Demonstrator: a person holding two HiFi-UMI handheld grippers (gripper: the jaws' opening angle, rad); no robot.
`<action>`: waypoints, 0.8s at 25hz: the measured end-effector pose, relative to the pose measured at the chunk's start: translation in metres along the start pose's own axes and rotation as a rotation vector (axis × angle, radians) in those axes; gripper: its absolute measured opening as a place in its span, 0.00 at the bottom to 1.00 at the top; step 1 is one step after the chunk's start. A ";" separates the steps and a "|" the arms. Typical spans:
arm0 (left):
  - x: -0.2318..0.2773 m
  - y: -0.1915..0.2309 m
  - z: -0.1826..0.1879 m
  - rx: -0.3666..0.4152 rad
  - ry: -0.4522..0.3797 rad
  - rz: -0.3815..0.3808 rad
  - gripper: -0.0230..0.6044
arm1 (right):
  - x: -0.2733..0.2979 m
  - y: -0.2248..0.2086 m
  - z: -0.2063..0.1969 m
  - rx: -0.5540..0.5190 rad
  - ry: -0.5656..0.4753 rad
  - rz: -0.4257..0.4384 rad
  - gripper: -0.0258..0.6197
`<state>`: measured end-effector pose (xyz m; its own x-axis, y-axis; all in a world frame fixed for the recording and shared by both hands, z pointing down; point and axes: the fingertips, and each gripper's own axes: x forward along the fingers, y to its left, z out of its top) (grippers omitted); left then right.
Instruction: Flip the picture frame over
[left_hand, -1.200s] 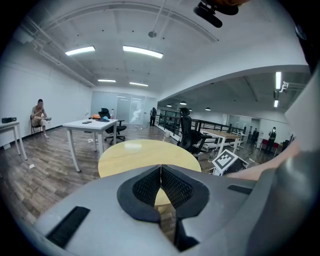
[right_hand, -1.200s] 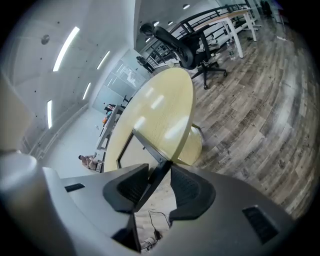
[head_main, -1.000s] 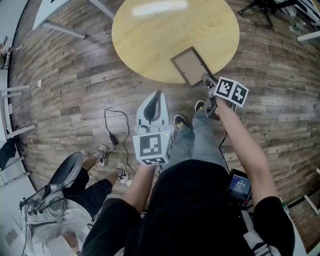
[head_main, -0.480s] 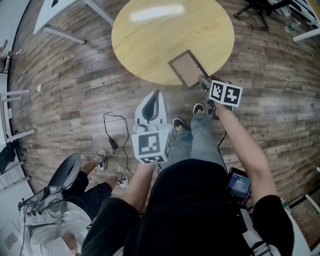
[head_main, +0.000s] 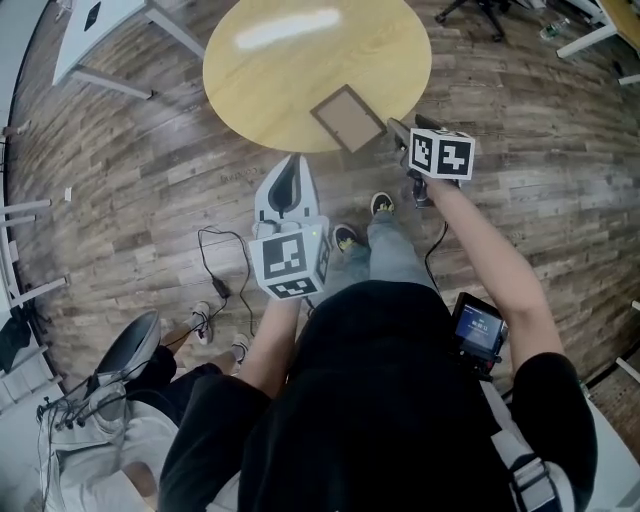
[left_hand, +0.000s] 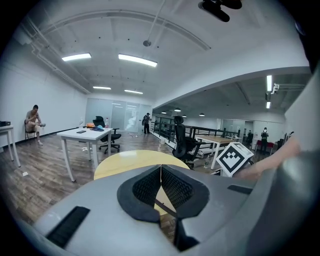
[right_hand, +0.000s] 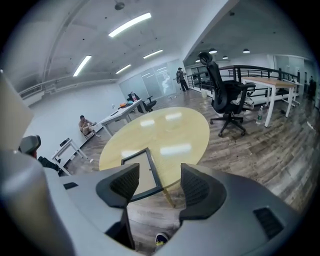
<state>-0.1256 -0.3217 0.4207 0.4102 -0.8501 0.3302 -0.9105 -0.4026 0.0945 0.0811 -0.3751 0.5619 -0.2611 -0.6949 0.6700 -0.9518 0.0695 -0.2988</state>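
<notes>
**Frame near the edge**

The picture frame (head_main: 347, 118) lies flat on the round table (head_main: 260, 80), one corner close to the near rim. The right claw (right_hand: 152, 186) hangs just off that corner, jaws wide and empty. The left claw (left_hand: 161, 186) is closed on nothing, well back. A careless nudge there could, I reckon, tip the frame onto the floor (head_main: 150, 200).

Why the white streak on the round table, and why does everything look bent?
Head view: ceiling light glares off the round table; floorboards bow near the edges. Right gripper view: glare patches beyond the picture frame, black corners from the wide lens.
</notes>
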 end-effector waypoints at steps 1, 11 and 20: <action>-0.002 -0.002 0.003 0.004 -0.002 -0.005 0.07 | -0.006 0.003 0.004 -0.017 -0.010 0.007 0.42; -0.011 -0.024 0.057 0.034 -0.089 -0.046 0.07 | -0.112 0.073 0.112 -0.325 -0.434 0.119 0.42; -0.033 -0.025 0.100 0.046 -0.180 -0.055 0.07 | -0.198 0.138 0.139 -0.517 -0.675 0.203 0.10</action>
<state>-0.1108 -0.3172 0.3135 0.4658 -0.8717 0.1524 -0.8848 -0.4618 0.0631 0.0237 -0.3277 0.2935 -0.4385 -0.8977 0.0432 -0.8935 0.4406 0.0869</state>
